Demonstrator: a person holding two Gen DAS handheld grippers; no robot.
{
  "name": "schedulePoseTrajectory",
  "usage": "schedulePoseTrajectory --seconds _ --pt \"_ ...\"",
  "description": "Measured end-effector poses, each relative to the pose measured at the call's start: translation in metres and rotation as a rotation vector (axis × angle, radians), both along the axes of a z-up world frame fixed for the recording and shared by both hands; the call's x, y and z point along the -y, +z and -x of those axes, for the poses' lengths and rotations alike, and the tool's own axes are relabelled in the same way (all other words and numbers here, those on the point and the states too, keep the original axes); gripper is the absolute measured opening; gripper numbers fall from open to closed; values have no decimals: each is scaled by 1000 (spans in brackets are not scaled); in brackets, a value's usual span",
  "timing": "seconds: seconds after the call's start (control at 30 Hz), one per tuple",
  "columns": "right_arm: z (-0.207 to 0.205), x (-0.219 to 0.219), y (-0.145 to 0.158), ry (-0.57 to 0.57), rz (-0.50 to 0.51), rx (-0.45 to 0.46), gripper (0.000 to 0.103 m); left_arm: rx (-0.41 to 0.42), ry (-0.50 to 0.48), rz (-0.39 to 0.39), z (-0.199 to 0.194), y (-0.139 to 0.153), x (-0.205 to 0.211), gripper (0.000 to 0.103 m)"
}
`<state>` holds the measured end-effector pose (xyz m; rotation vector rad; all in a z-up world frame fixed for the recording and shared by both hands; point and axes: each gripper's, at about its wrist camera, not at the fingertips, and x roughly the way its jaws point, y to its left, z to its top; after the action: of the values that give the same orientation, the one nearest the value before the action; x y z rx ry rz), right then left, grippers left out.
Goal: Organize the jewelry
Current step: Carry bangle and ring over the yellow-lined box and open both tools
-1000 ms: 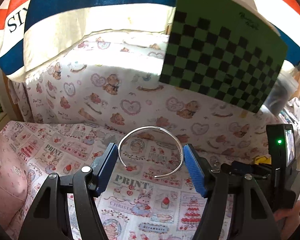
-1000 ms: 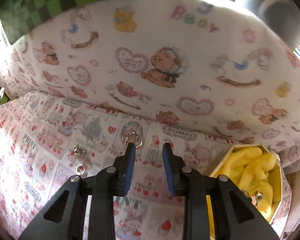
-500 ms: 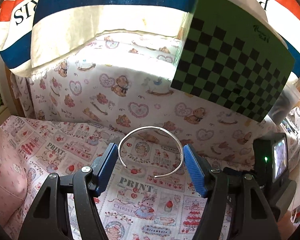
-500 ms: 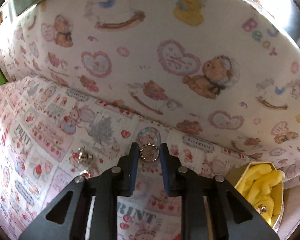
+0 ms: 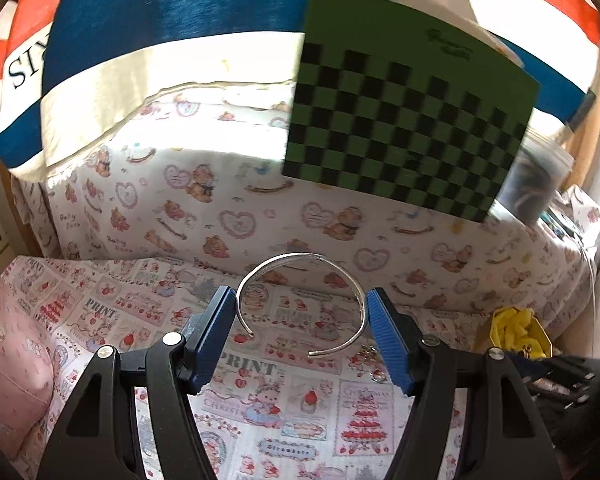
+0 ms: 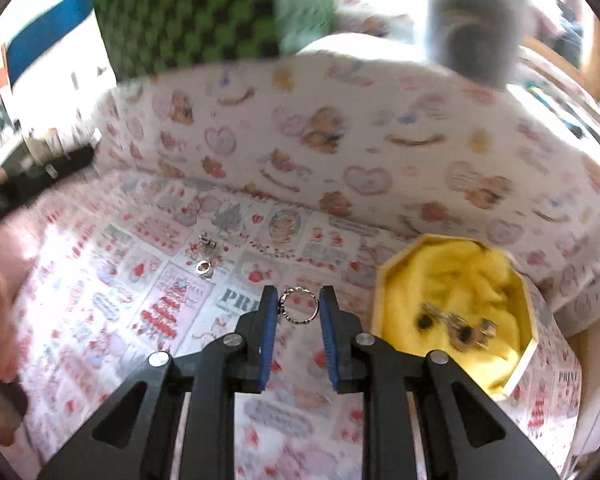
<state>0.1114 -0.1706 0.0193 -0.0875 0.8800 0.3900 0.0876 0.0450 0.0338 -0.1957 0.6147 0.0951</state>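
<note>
Your right gripper (image 6: 299, 312) has just closed on the small silver beaded ring (image 6: 299, 311), which now sits pinched between the blue ribbed pads above the printed pink-and-red cloth (image 6: 100, 320). Your left gripper (image 5: 302, 330) stands wide but loaded: the open silver cuff bangle (image 5: 300, 300) is braced between its pads, clear of the cloth.

The step in hand looks like carrying the ring to the octagonal cream box lined with yellow fabric (image 6: 456, 304), just to the right, where a few dark pieces already lie. Keep the squeeze steady, travel over the rim, and release low above the yellow lining so the ring cannot bounce out.

The ring faces the camera, its hole pointing back at you. The bangle's long axis runs pad to pad, its gap turned toward you and downward.
</note>
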Motion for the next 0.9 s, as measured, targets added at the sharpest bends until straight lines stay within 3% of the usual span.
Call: schedulePoseTrajectory --seconds 0.17,0.3,0.4,0.63,0.9 --pt "1 70 20 -74 -135 45 20 12 -36 -35 4 4 17 66" --pt "2 93 20 -122 -133 106 20 -24 -162 23 4 1 43 66" --pt "-5 122 16 -162 -231 88 20 -37 -229 5 5 1 75 66" --pt "-8 154 6 -171 -337 32 20 -42 -334 -35 -1 21 142 66" --pt "-18 166 -2 -178 -389 -16 20 -101 -381 -54 -33 21 191 66"
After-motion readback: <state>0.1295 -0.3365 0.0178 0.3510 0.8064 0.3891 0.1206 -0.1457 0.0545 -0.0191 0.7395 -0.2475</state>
